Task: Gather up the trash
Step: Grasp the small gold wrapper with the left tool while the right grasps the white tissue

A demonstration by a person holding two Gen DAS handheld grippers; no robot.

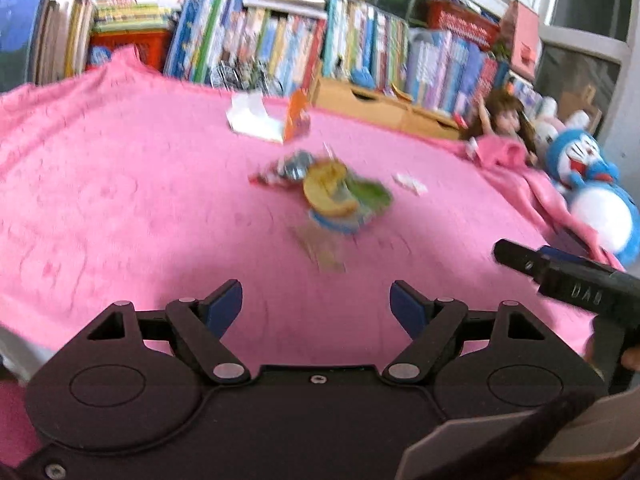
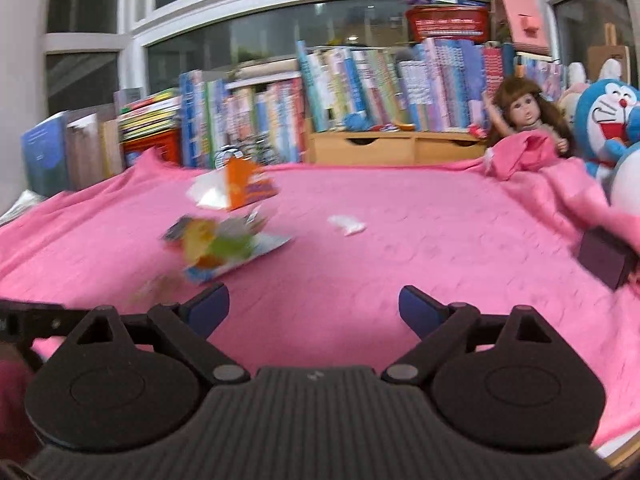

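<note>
A pink blanket (image 1: 120, 200) covers the whole surface in front of both cameras. Along its far edge runs a long row of books (image 1: 256, 44), upright for the most part, with a flat stack at the left end; behind them are window frames.

On the blanket, going from the left, an opened white and orange carton (image 1: 268, 118) stands near the books. Just in front of it lies a pile of wrappers (image 1: 332, 196), yellow, green, blue and red; motion blur hides how many pieces it has. A little to the right of the pile, apart from it, lies a small white scrap (image 1: 410, 183). Behind the scrap a low wooden drawer box (image 1: 360, 100) sits against the books. Further right a doll (image 2: 524, 114) with brown hair leans under a fold of the blanket, and a blue and white plush toy (image 1: 588, 184) lies at the right edge.

The left gripper (image 1: 316, 306) hangs over the near part of the blanket with its blue-padded fingers spread wide and nothing between them; the wrappers lie beyond its tips, not touching. The right gripper (image 2: 314, 308) is likewise spread wide and empty, over bare blanket, with the pile ahead of its left finger and the scrap further ahead near the middle. In the left wrist view the right gripper shows as a black bar at the right edge. A dark block (image 2: 606, 258) lies on the blanket near the plush toy; I cannot tell what it is.
</note>
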